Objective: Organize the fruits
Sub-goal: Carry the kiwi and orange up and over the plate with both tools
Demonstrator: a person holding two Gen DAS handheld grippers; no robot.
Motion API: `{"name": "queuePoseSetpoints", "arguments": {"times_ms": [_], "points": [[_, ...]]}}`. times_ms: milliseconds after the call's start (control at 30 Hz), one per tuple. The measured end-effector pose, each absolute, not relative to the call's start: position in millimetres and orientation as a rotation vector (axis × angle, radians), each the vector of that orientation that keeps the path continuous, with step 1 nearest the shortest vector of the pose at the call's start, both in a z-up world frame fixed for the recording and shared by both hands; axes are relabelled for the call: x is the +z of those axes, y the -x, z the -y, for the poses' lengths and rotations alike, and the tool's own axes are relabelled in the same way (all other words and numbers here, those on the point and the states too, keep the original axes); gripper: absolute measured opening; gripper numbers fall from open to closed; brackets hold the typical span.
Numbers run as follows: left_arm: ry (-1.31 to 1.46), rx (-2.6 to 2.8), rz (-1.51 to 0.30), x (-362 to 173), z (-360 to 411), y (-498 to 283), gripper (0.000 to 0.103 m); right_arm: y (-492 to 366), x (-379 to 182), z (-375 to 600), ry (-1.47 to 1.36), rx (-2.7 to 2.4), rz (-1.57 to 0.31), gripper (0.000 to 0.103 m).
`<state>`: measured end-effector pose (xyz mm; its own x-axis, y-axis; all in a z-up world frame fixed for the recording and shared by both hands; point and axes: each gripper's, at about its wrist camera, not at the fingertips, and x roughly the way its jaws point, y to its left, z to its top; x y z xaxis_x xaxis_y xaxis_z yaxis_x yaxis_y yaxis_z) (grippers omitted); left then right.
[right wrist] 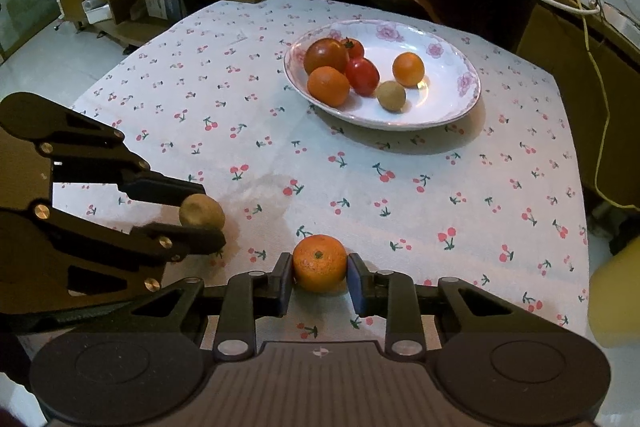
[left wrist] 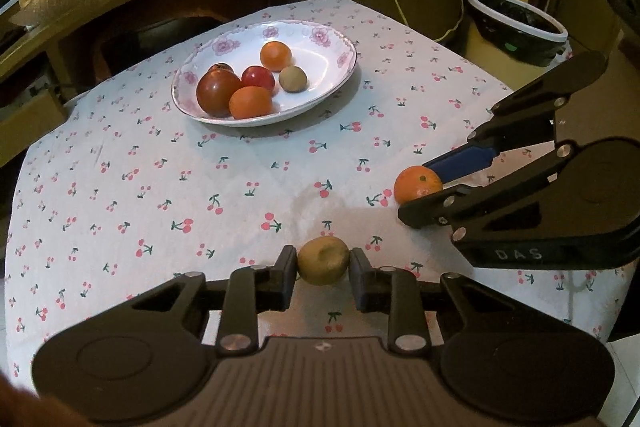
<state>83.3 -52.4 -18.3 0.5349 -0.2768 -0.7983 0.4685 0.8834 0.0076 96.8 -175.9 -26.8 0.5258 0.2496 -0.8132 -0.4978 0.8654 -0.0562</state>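
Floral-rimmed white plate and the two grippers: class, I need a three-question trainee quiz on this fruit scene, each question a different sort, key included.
1. True or false: the left gripper is shut on the small brown-green round fruit.
2. What does the right gripper clamp: A) red tomato B) small orange mandarin C) nothing?
3. How many fruits lie in the floral-rimmed white plate?

Key: 1 true; 2 B; 3 six.
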Motion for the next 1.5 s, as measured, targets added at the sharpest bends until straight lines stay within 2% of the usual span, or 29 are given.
{"name": "queuePoseSetpoints", "arguments": {"times_ms": [767,1500], "points": [[-0.253,-0.412,-0.837,0,55,-99,0.034,-102,-13,173,0.282,0.439,-0.87,0.03],[-0.263,-0.337,-0.726,32,57,-150,0.033,-145,25,175,0.219,0.371,-0.747,0.031]]}}
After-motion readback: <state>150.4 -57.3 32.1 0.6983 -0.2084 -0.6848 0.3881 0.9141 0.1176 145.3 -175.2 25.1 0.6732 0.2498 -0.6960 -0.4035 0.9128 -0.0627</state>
